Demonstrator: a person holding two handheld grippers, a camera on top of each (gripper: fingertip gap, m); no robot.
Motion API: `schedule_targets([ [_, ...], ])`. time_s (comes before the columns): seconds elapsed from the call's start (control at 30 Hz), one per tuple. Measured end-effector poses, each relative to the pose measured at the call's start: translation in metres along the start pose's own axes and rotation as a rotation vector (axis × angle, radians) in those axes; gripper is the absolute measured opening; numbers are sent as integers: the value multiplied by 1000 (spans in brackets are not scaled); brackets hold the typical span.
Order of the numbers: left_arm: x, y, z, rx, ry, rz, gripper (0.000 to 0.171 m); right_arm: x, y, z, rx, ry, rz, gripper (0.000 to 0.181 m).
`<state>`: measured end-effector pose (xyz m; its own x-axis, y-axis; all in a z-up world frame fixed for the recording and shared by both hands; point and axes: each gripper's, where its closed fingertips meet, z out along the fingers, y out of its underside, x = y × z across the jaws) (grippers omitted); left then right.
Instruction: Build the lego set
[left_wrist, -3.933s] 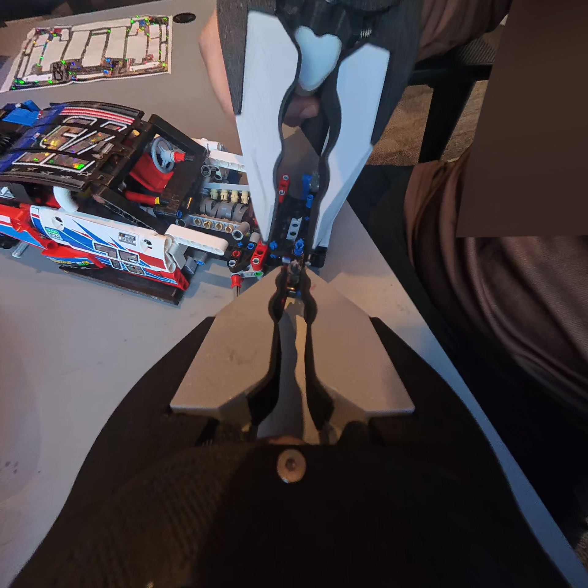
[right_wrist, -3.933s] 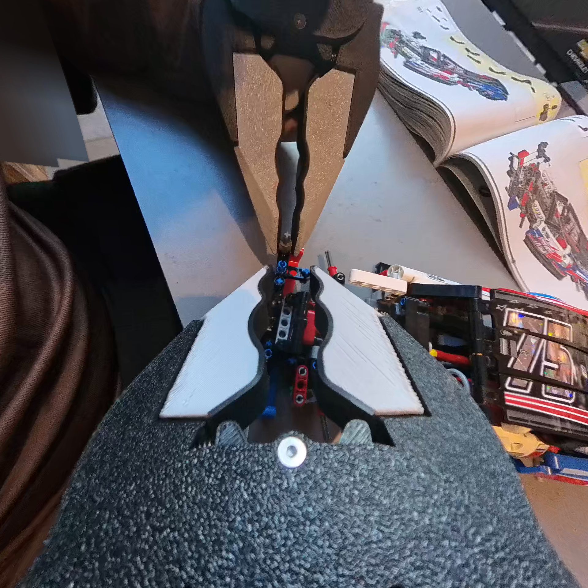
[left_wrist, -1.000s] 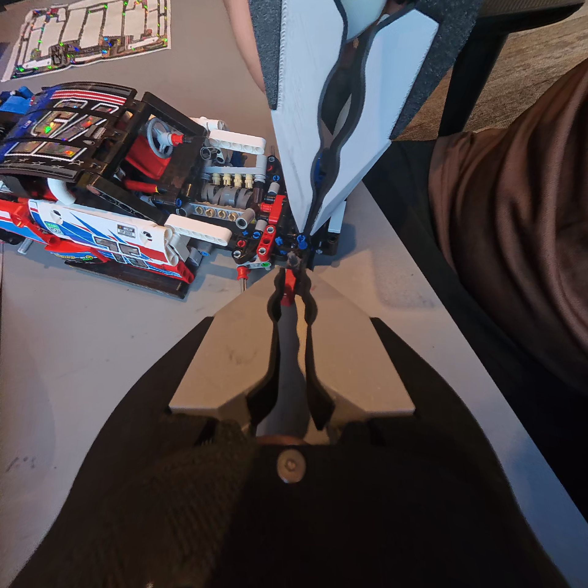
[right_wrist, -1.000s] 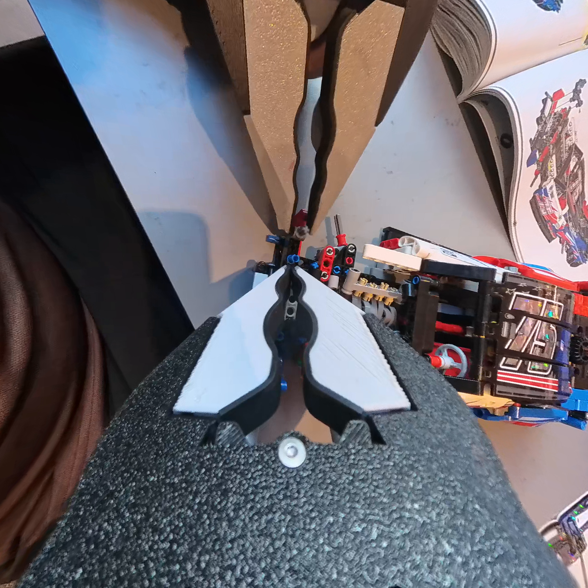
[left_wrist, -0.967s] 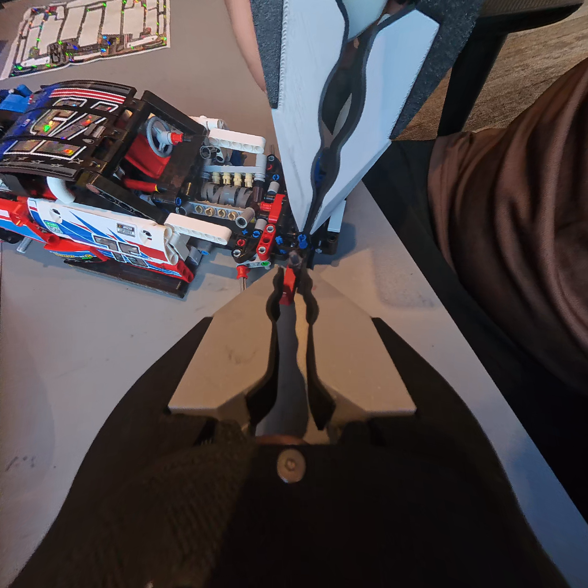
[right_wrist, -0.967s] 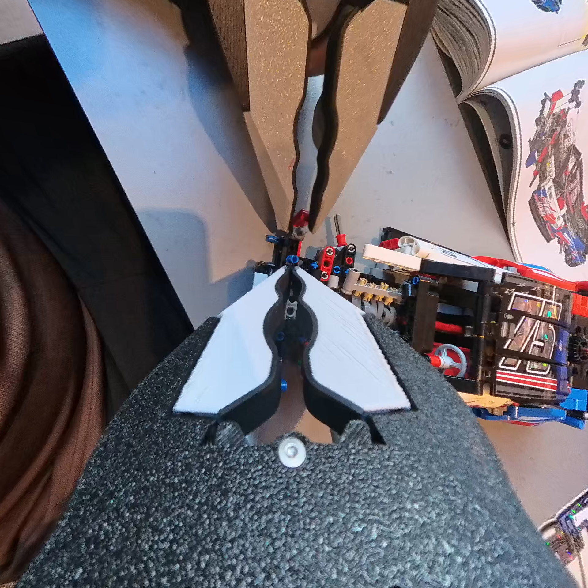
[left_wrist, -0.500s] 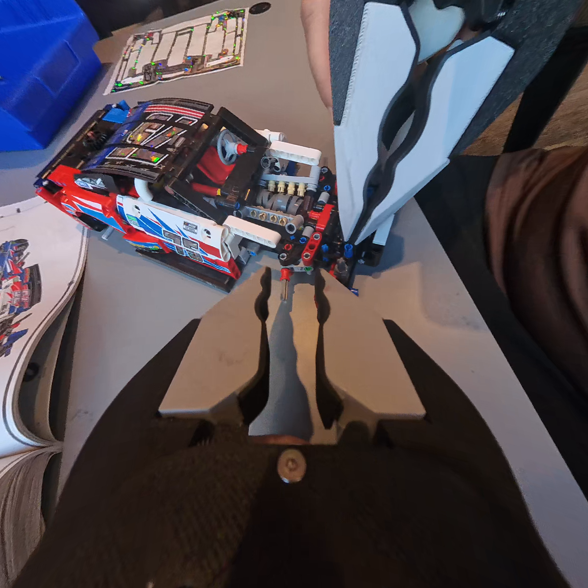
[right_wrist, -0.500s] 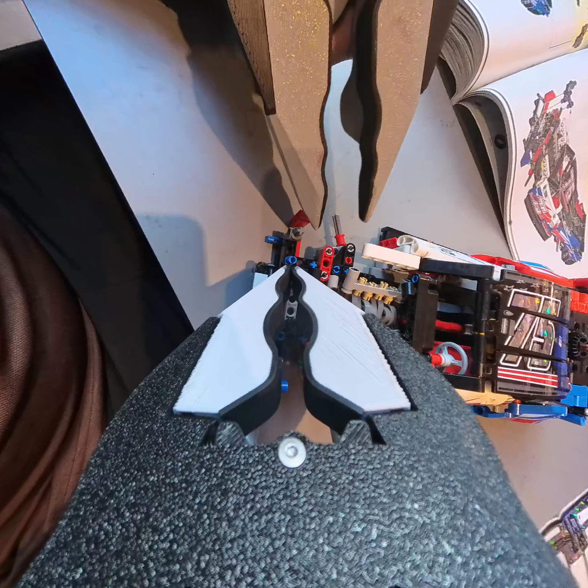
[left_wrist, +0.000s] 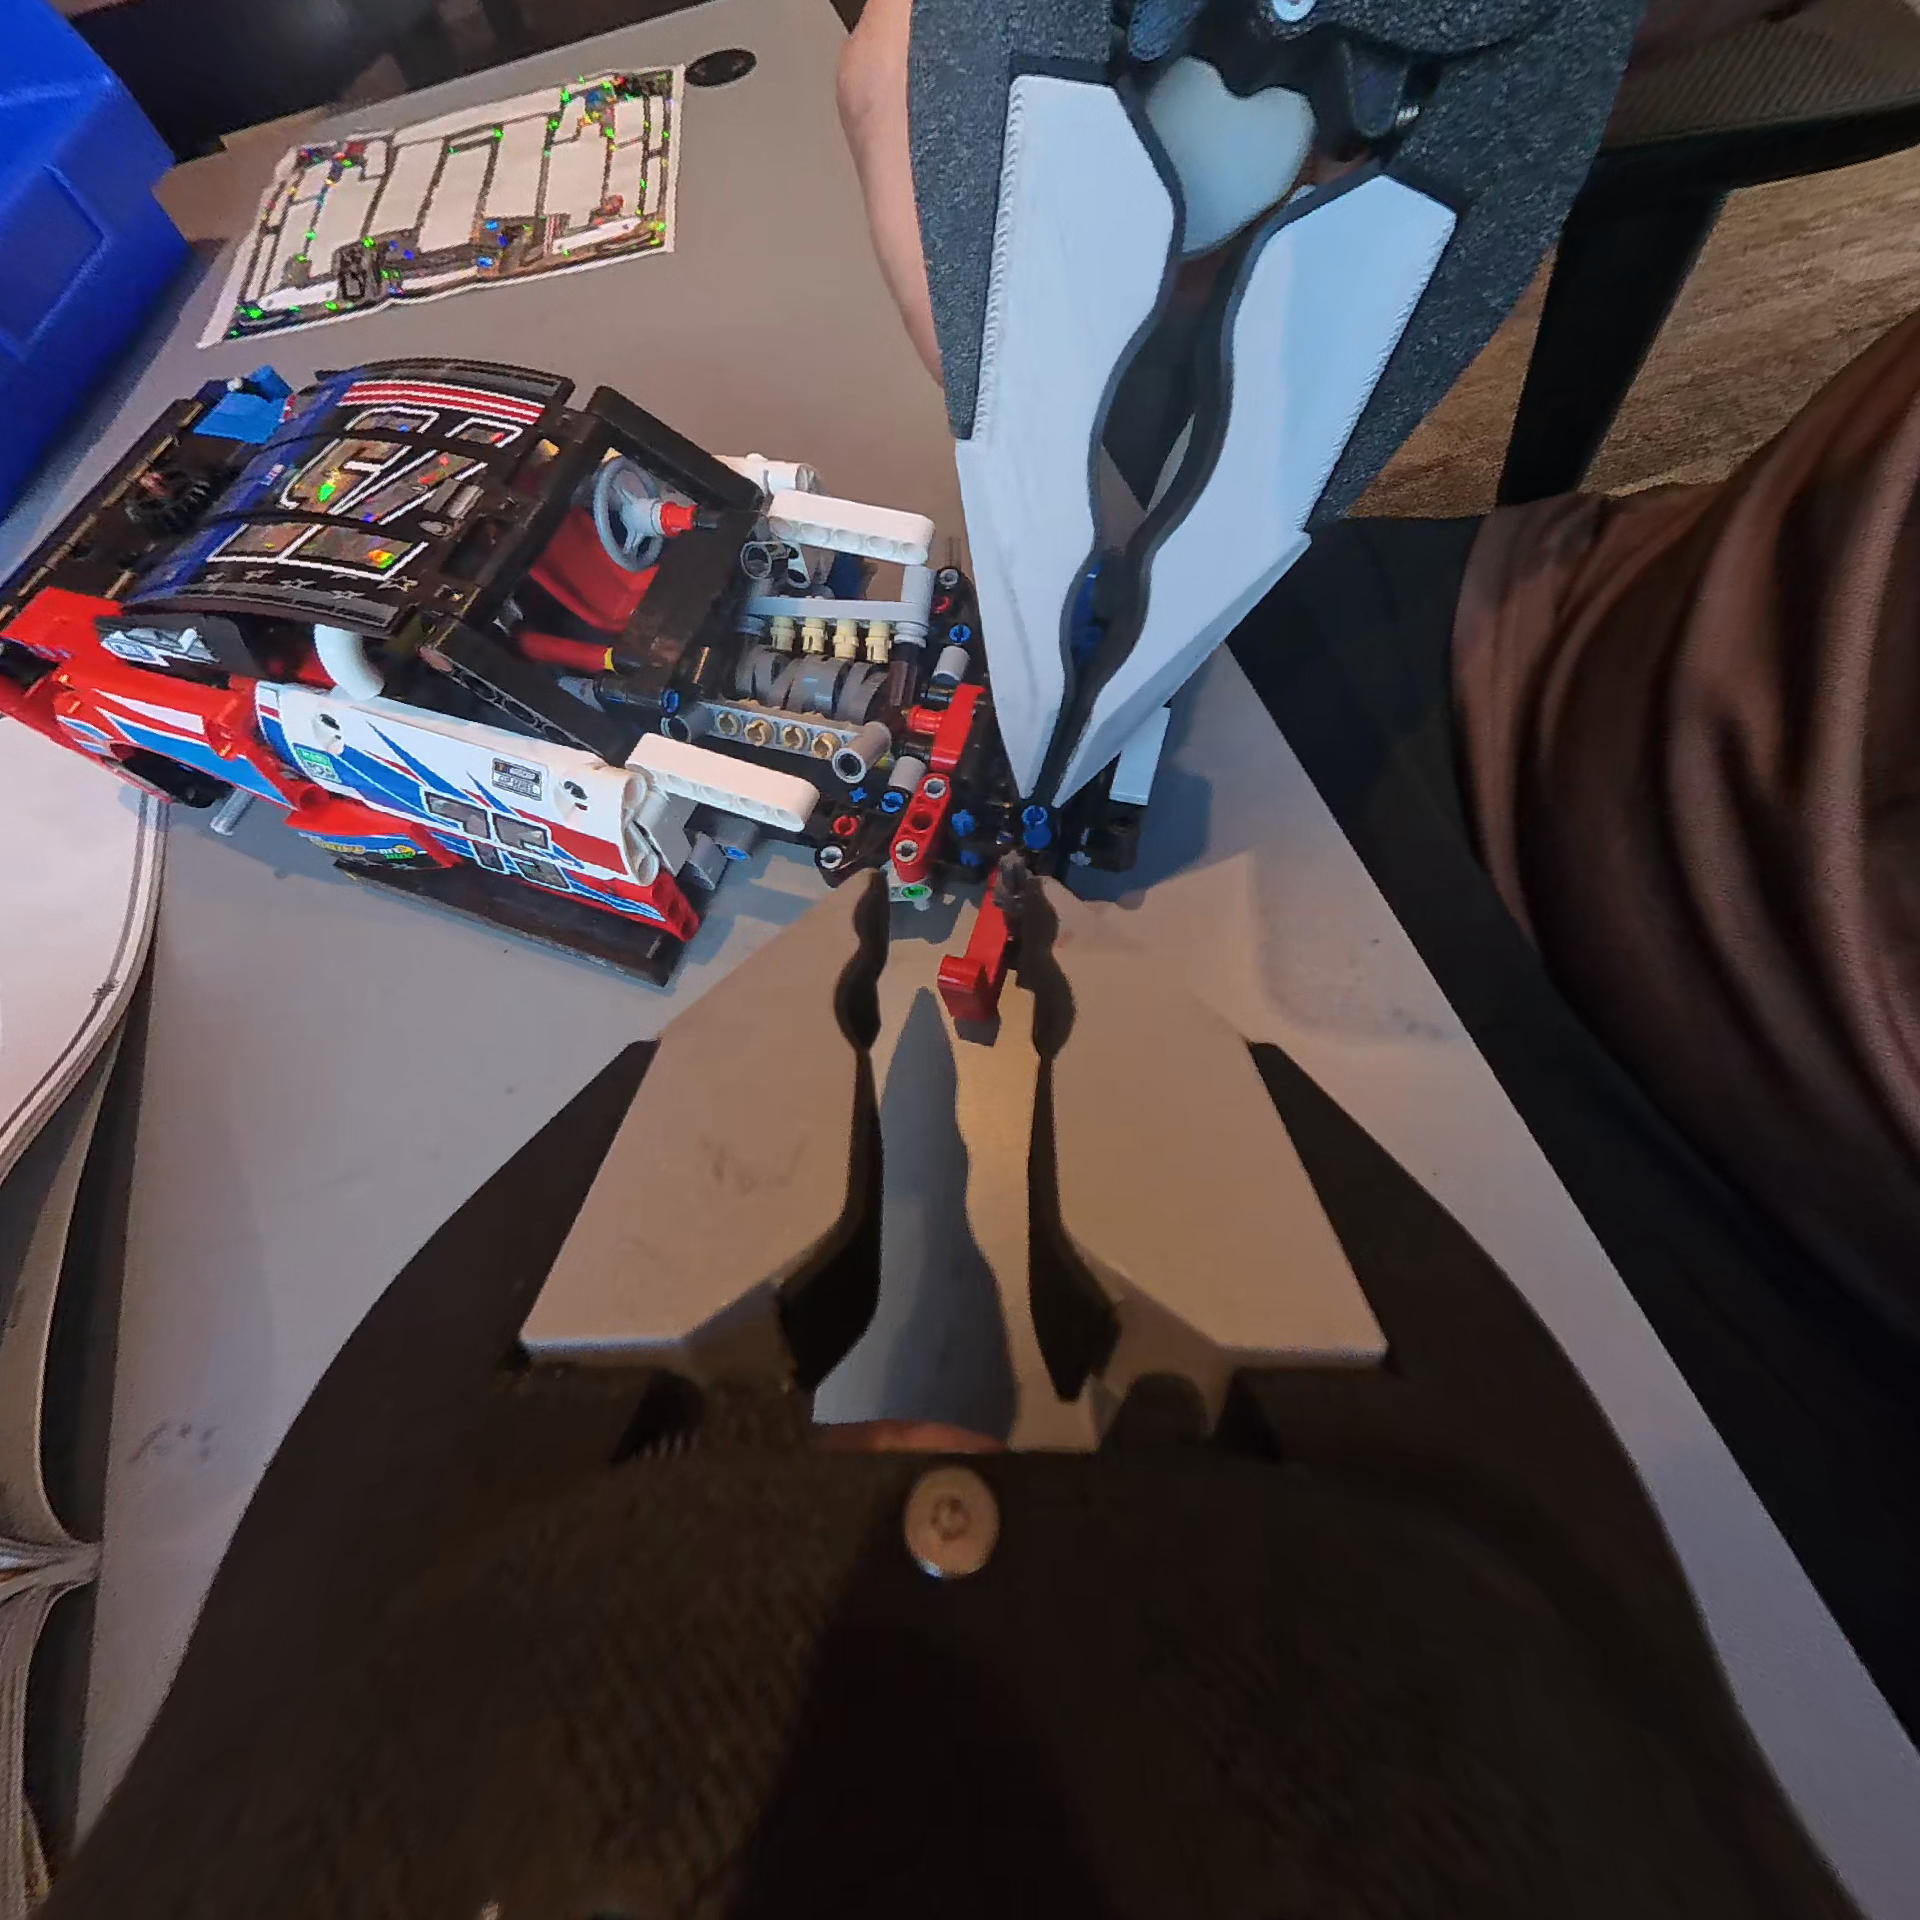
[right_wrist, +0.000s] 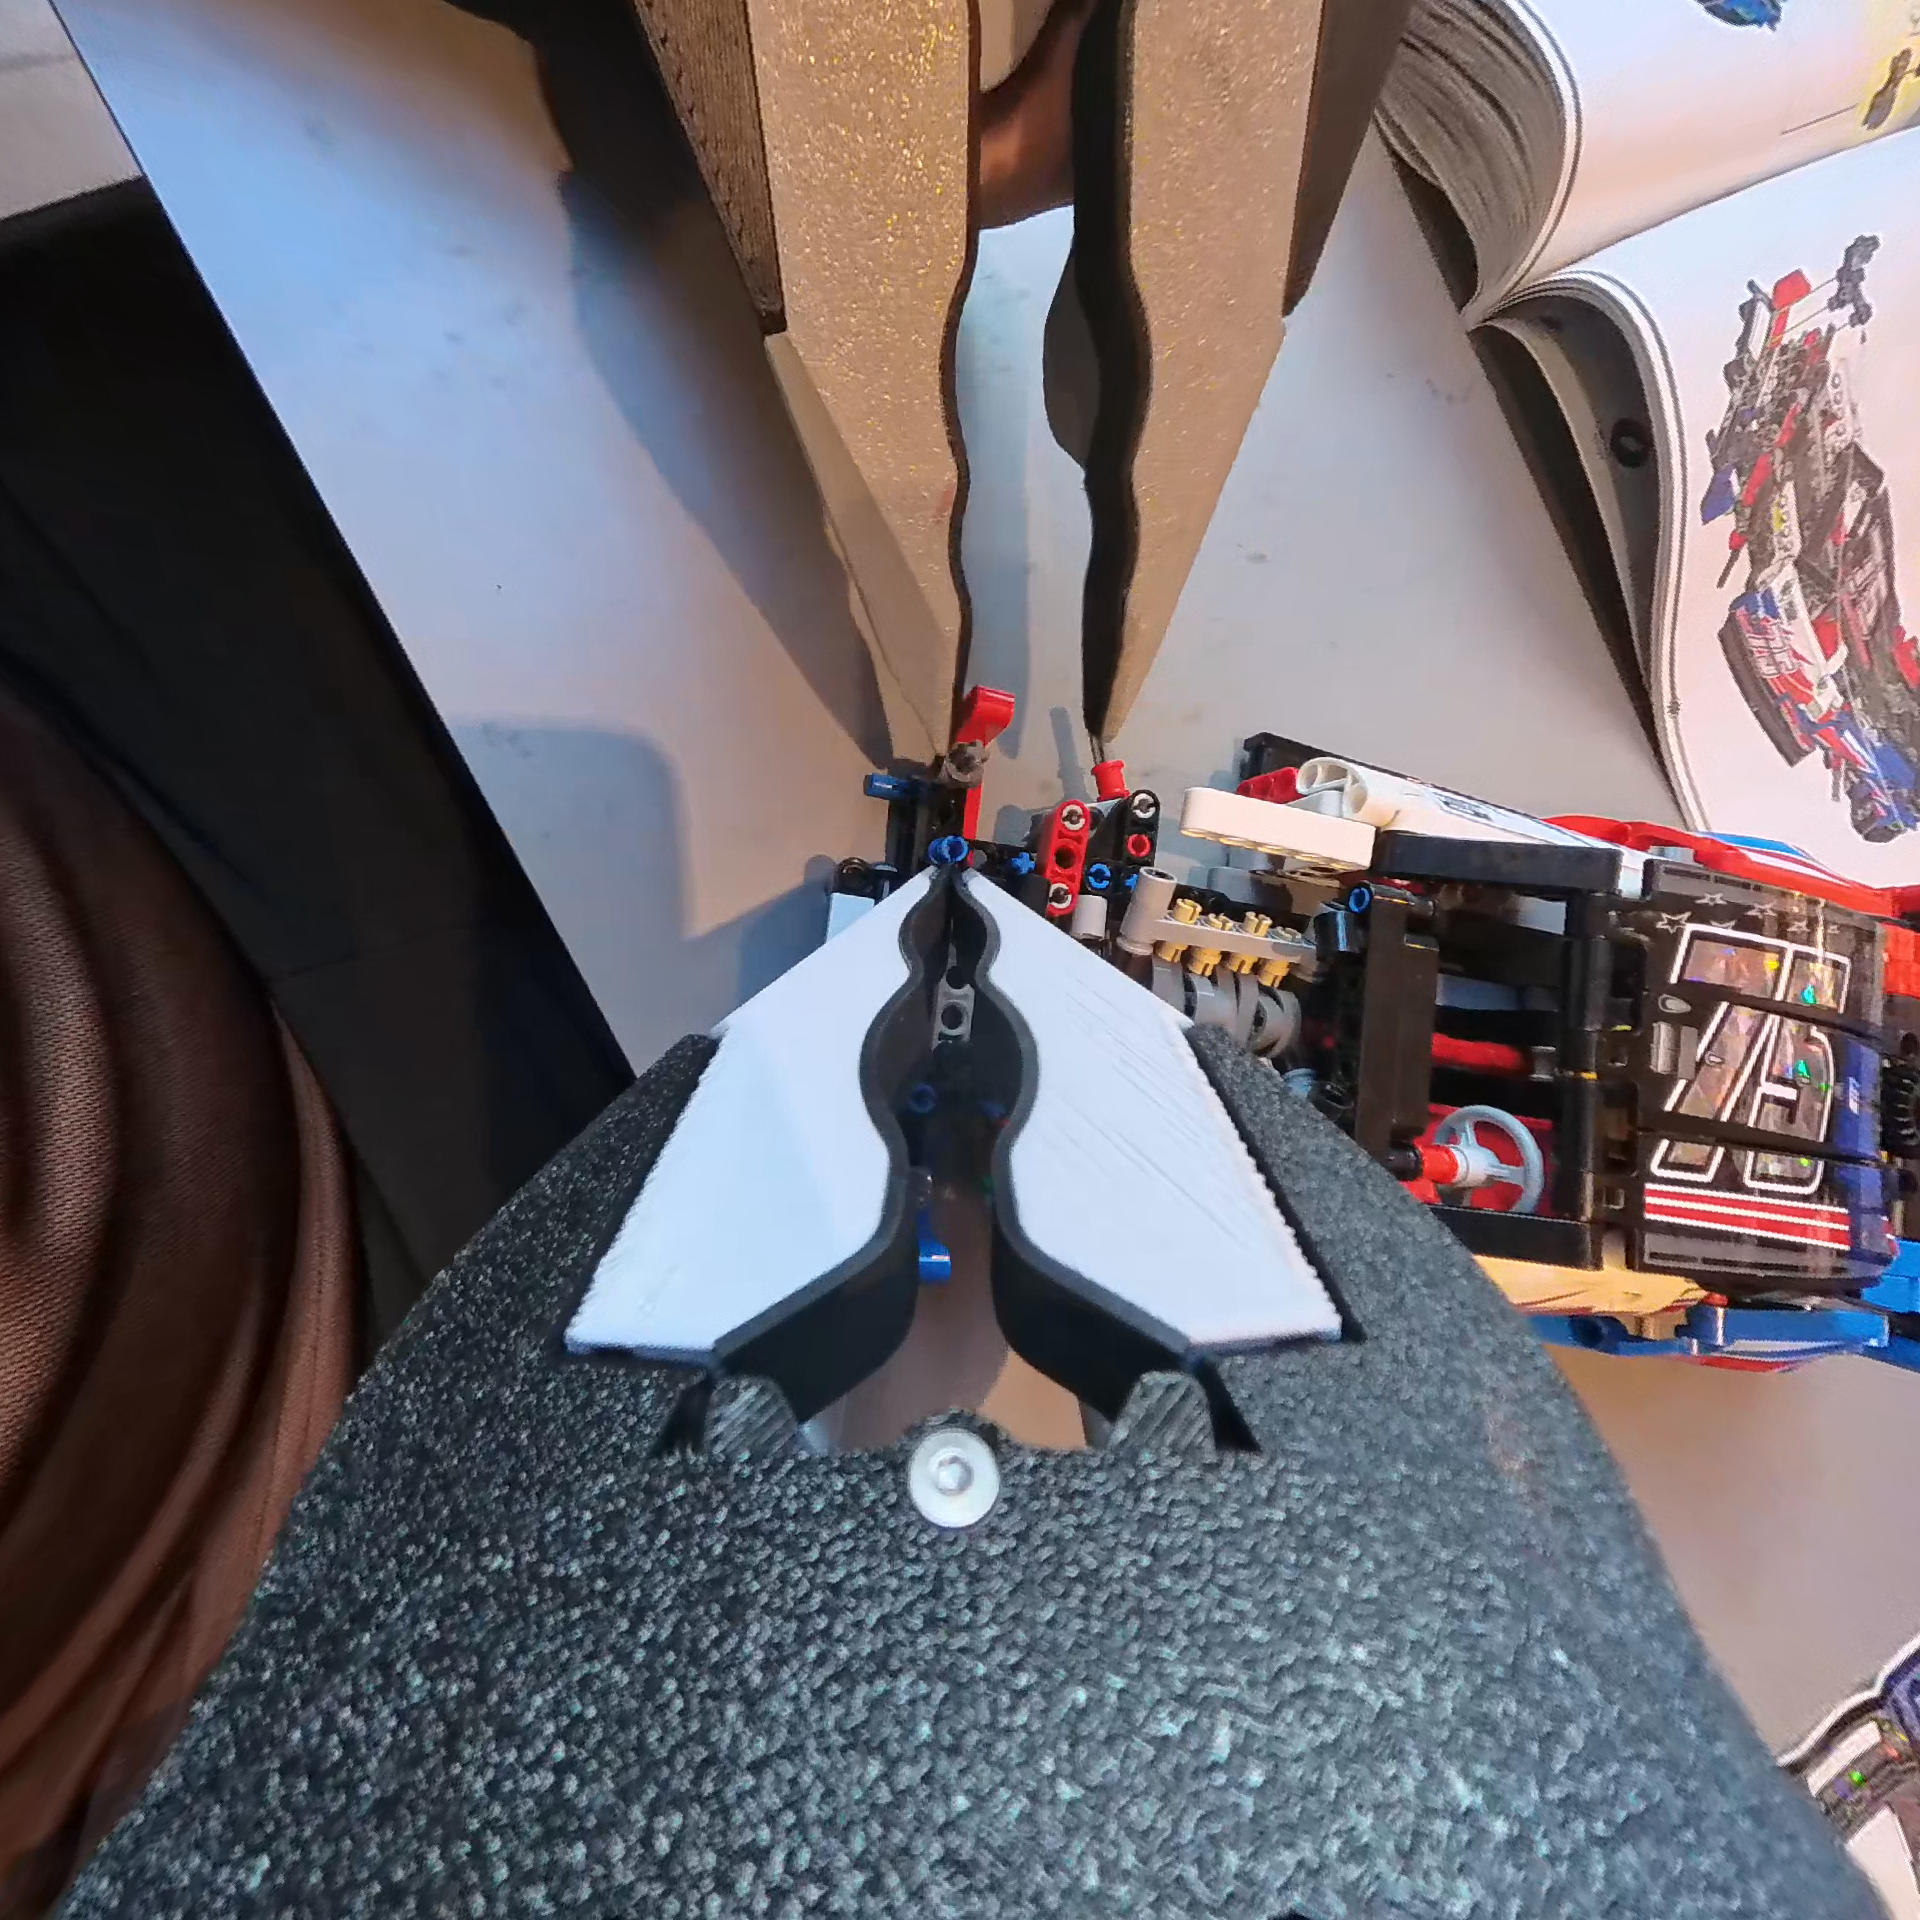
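In the left wrist view, the left gripper (left_wrist: 951, 914) had its jaws spread, where a second before they had been pinched on a small red piece (left_wrist: 979, 956). That piece now stuck out from the open front end of the lego car (left_wrist: 499, 665), beside the inner face of the gripper's right finger; whether the finger touched it I could not tell. The car sat on the grey counter (left_wrist: 343, 1091) near its edge. The right gripper (left_wrist: 1044, 805) came down from above, jaws pressed together on the car's front frame.

In the right wrist view, the right gripper (right_wrist: 948, 878) was unchanged, clamped on the frame and steadying the car. The left gripper (right_wrist: 1023, 727) stood opposite, jaws apart, and the red piece (right_wrist: 982, 717) stood against one finger's tip. An open instruction book (right_wrist: 1766, 436) lay beyond.

Judging from this, the piece looked attached and let go, so that step seemed done.
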<state>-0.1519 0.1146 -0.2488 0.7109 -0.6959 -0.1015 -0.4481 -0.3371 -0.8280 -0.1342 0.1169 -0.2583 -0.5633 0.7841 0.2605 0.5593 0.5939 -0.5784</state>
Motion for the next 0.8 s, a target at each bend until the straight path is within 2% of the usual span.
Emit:
schedule_targets([
  [0.37, 8, 0, 1, -3, 30, 25, 11, 0, 0, 0, 16, -15, 21, 0],
  [0.43, 14, 2, 2, -18, 56, 30, 21, 0, 0, 0, 17, -11, 23, 0],
  [0.5, 15, 5, 5, -40, 56, 38, 20, 0, 0, 0, 19, -10, 27, 0],
  [0.63, 14, 7, 7, -53, 39, 65, 6, 0, 0, 0, 20, -5, 29, 0],
  [0.8, 14, 6, 7, -52, 37, 65, 5, 0, 0, 0, 17, -3, 29, 0],
])
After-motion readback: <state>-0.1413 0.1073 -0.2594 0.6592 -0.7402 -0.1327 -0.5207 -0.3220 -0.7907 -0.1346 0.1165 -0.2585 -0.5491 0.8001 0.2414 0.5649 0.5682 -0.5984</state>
